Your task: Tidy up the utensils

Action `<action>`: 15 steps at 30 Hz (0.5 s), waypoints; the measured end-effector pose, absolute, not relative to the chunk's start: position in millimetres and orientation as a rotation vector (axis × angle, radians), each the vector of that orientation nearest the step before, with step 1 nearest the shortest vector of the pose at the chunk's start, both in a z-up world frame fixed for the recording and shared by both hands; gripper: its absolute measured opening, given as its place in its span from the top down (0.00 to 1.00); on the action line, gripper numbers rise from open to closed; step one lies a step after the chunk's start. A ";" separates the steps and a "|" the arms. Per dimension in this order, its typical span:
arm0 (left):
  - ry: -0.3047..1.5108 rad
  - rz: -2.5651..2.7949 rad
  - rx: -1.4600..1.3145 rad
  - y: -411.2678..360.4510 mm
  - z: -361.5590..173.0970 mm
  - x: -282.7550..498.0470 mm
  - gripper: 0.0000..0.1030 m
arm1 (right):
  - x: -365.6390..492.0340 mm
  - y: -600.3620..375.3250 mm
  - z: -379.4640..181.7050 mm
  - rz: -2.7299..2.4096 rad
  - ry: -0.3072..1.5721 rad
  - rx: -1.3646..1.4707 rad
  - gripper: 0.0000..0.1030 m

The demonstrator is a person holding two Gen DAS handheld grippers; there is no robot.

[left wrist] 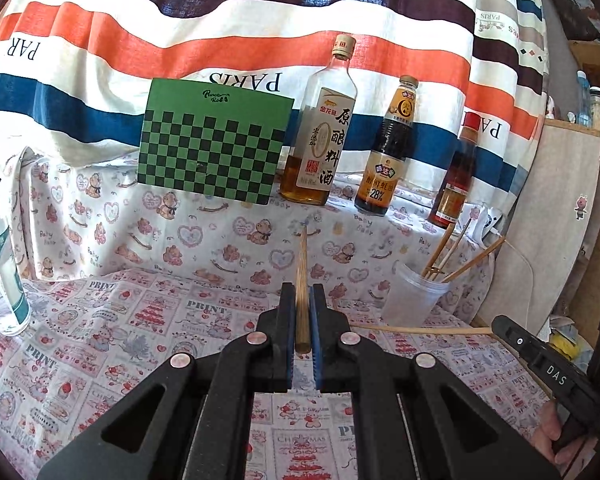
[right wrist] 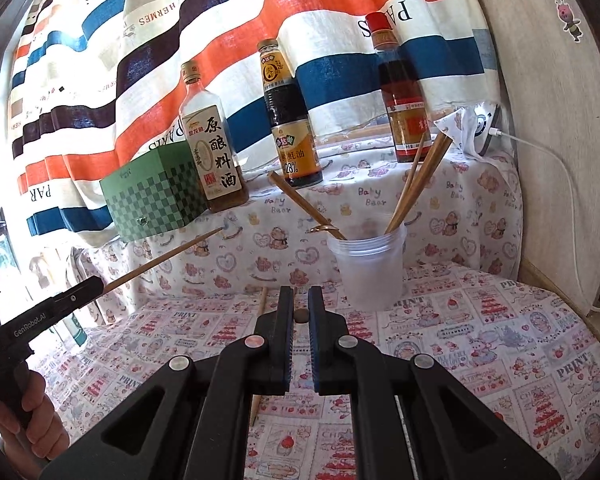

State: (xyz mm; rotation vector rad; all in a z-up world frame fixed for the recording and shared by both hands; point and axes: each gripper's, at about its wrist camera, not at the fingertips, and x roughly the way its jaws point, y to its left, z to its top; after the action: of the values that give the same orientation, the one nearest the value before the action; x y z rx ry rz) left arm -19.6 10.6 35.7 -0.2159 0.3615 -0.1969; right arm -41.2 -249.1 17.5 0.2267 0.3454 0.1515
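Wooden chopstick (left wrist: 302,280) clamped between left gripper (left wrist: 302,312) jaws, pointing forward, raised above desk. Second chopstick (right wrist: 301,316) gripped end-on in right gripper (right wrist: 300,312) jaws. Translucent plastic cup (right wrist: 368,268) upright on desk, holding several chopsticks (right wrist: 416,184) leaning outward. One loose chopstick (left wrist: 420,330) flat on desk beside cup.

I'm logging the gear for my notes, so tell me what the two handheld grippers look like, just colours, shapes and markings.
Both are matte black plastic. The left gripper and the right gripper each have two flat parallel fingers lined with ribbed blue pads, on angular linkage arms with triangular cutouts and round silver pivot pins. The side views show pistol-style handles: white "GenRobot.AI" lettering on the left, "DAS" on the right. Bare hands, no cables visible.
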 end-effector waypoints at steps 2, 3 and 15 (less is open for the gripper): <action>0.358 -0.195 -0.220 10.8 36.0 -20.9 0.94 | -40.5 -247.7 17.2 0.150 0.351 0.216 0.92; 0.356 -0.195 -0.219 10.8 36.5 -21.5 0.94 | -40.3 -246.9 16.4 0.148 0.351 0.214 0.92; 0.365 -0.178 -0.232 15.6 35.9 -19.7 0.94 | -38.8 -245.3 14.6 0.142 0.359 0.211 0.92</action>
State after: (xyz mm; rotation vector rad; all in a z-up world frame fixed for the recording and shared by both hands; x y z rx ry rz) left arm -19.7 15.6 35.9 -0.2318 0.3647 -0.1783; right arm -38.8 -245.3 14.6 0.2106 0.3586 0.1419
